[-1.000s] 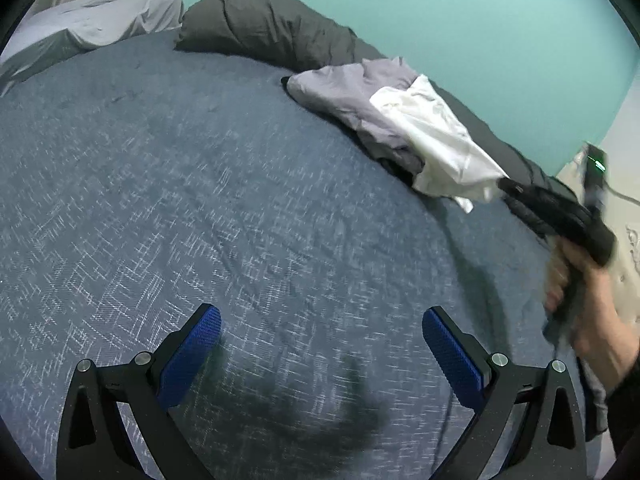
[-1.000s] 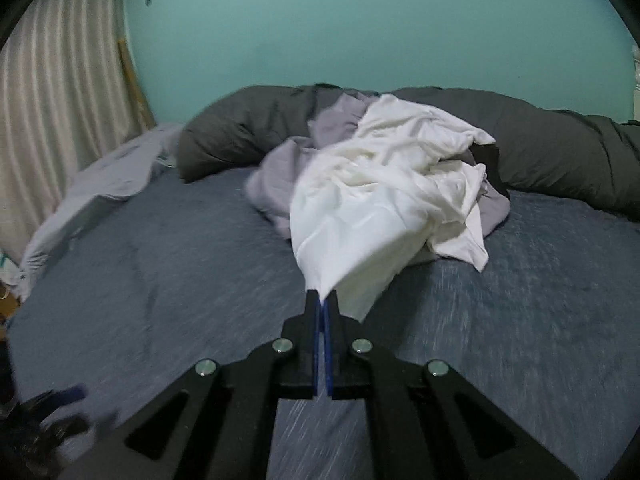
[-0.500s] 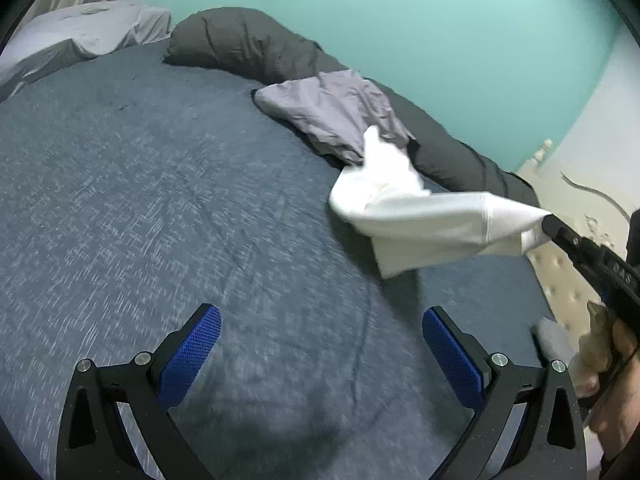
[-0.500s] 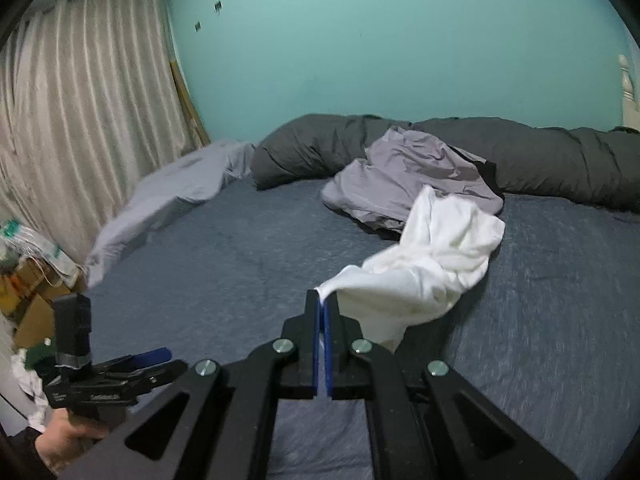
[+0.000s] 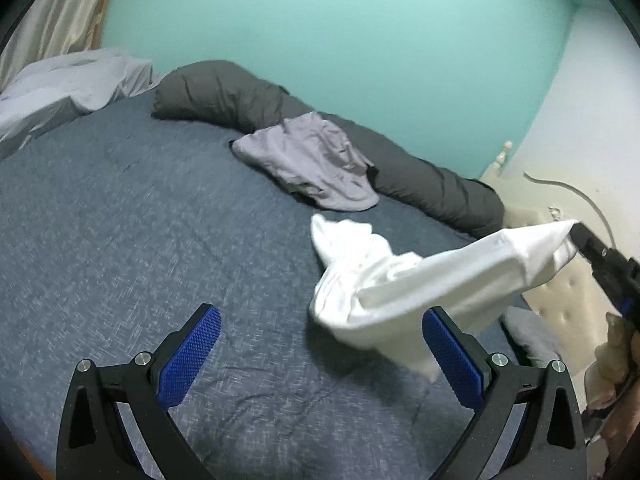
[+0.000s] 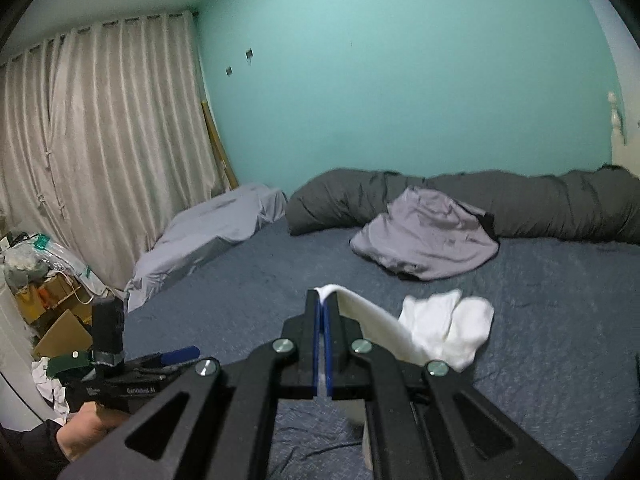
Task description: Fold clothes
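The white shirt (image 5: 404, 284) is light, limp cotton: it sags and bunches under its own weight and holds no shape, so it should be taken by an edge or corner, ideally two spread points such as the shoulders or hem corners, to let it hang flat. It looks neither slippery nor fragile, though one pinch could slip if tugged hard.

The right gripper (image 6: 322, 300) has its jaws closed on a fold at one end of the shirt, holding that end up off the bed (image 5: 120, 220) while the rest trails down to a crumpled heap on the blue cover. The left gripper (image 5: 320, 344) has its jaws wide and empty; the shirt's lower bunch lies just ahead of its right pad, not between the jaws. A grey garment (image 5: 312, 160) lies farther back, well apart.
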A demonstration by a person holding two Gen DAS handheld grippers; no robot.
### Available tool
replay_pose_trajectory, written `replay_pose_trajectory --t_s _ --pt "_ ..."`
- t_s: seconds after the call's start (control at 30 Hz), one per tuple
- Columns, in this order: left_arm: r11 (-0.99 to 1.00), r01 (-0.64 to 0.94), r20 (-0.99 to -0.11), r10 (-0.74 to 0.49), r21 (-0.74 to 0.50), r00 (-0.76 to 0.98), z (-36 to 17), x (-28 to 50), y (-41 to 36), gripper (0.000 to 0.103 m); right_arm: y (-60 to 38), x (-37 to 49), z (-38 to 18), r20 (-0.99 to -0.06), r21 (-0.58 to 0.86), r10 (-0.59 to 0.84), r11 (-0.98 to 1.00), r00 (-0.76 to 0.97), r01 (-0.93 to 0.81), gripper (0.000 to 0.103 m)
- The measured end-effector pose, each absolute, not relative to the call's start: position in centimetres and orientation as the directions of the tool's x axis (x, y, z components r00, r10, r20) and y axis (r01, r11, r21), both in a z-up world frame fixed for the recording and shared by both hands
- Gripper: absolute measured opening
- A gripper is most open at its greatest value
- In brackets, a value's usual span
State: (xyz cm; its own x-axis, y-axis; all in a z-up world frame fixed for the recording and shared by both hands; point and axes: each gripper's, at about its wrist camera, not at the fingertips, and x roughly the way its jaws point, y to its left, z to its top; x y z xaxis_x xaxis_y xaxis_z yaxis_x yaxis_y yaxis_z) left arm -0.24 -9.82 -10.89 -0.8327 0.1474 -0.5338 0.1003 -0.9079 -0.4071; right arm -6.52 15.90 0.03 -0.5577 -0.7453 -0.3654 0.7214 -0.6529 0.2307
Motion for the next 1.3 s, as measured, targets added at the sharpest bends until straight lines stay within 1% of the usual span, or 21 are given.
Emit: replay_pose_trajectory --t_s 0.13,0.2,0.23,0.37,0.47,0.53,0.6,0.67,0.7,0.73,0.77,0.83,0.9,0.97,1.2,1.3 --pt "-0.916 0.053 -0.515 0.174 -0.397 -0.839 -9.5 0.8 -8.3 0.103 16.5 -5.8 0.2 -0.399 0.213 -0.716 -0.680 -0.573 0.702 0.001" --pt "-0.915 0.040 -0.514 0.189 -0.400 -0.837 -9.4 1.0 -7.8 0.103 16.0 -6.2 -1.2 -0.460 0.195 -0.683 -0.700 -0.567 0.687 0.001" --pt "-0.915 0.036 -0.516 0.194 -0.402 -0.835 -9.4 1.1 -7.6 0.103 15.6 -6.4 -2.3 -0.495 0.178 -0.661 -0.713 -0.565 0.678 0.001" --pt "-0.921 0.025 -0.537 0.205 -0.389 -0.818 -10.5 1.1 -6.8 0.103 15.2 -7.8 -6.7 -0.573 0.205 -0.630 -0.729 -0.524 0.653 0.001" --pt "-0.921 0.023 -0.563 0.219 -0.390 -0.797 -11.8 0.7 -6.5 0.103 14.9 -9.2 -9.8 -0.613 0.241 -0.617 -0.740 -0.493 0.627 0.003" --pt "-0.920 0.024 -0.581 0.227 -0.391 -0.782 -12.9 0.2 -6.4 0.103 14.8 -10.9 -13.0 -0.649 0.272 -0.605 -0.750 -0.461 0.602 0.003" --pt "-0.917 0.024 -0.597 0.239 -0.398 -0.765 -14.0 -0.5 -6.3 0.103 14.9 -12.2 -15.4 -0.684 0.280 -0.575 -0.776 -0.449 0.566 0.003" --pt "-0.913 0.025 -0.612 0.253 -0.408 -0.749 -15.1 -1.2 -6.1 0.103 15.0 -13.6 -17.8 -0.718 0.291 -0.543 -0.803 -0.436 0.521 0.009" --pt "-0.910 0.026 -0.620 0.260 -0.413 -0.741 -15.6 -1.5 -6.1 0.103 15.3 -14.5 -19.0 -0.735 0.293 -0.523 -0.819 -0.431 0.494 0.021" --pt "-0.912 0.030 -0.630 0.260 -0.410 -0.732 -16.0 -1.7 -6.0 0.103 15.5 -15.1 -20.0 -0.743 0.310 -0.528 -0.816 -0.411 0.489 0.030" --pt "-0.914 0.034 -0.642 0.258 -0.405 -0.723 -16.5 -2.0 -5.9 0.103 15.8 -15.0 -20.3 -0.746 0.304 -0.524 -0.818 -0.412 0.489 0.033" --pt "-0.915 0.030 -0.659 0.266 -0.401 -0.703 -17.5 -2.6 -5.8 0.103 16.5 -15.0 -20.8 -0.752 0.287 -0.509 -0.824 -0.419 0.488 0.044" --pt "-0.912 0.030 -0.674 0.280 -0.409 -0.684 -18.6 -3.3 -5.7 0.103 18.0 -14.9 -20.9 -0.744 0.295 -0.513 -0.827 -0.428 0.478 0.049" --pt "-0.902 0.030 -0.680 0.302 -0.431 -0.668 -19.4 -3.8 -5.5 0.103 19.4 -14.8 -20.8 -0.741 0.304 -0.514 -0.830 -0.432 0.467 0.050" --pt "-0.896 0.014 -0.688 0.331 -0.444 -0.645 -20.7 -4.3 -4.2 0.103 21.7 -13.4 -24.0 -0.817 0.287 -0.460 -0.848 -0.347 0.445 0.050" --pt "-0.895 0.011 -0.697 0.339 -0.445 -0.632 -21.1 -4.3 -3.8 0.103 21.6 -12.7 -26.2 -0.843 0.319 -0.463 -0.839 -0.272 0.441 0.050"
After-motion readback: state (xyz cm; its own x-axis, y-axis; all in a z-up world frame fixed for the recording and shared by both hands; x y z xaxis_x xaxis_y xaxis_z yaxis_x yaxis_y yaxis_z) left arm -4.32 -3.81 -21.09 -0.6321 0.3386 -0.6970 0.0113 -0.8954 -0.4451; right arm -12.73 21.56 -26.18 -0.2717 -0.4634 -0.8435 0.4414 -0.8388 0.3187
